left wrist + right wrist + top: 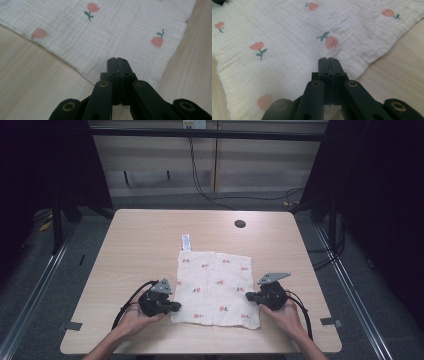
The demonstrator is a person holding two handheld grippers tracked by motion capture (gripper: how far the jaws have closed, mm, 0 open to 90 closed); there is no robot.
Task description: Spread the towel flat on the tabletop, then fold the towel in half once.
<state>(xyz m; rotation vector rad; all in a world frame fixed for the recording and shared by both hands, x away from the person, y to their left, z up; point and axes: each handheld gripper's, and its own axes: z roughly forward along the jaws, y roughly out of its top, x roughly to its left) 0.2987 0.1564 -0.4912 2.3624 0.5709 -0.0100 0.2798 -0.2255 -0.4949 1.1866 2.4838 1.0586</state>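
Observation:
A white muslin cloth [215, 285] printed with pink tulips lies flat in the middle of the wooden table [135, 245]. A small white label [186, 242] sticks out at its far left corner. My left gripper [175, 306] rests at the cloth's left edge near the front corner. Its jaws are shut, with the tip [117, 60] over the cloth [120, 30] and nothing seen between them. At the right edge sits my right gripper [248, 296], also shut, its tip [328, 59] just over the cloth's [287, 30] border.
A round cable hole [240, 223] sits near the table's far edge. Bare wood surrounds the cloth on all sides. Cables [210, 195] run across the floor behind the table, and dark curtains hang at both sides.

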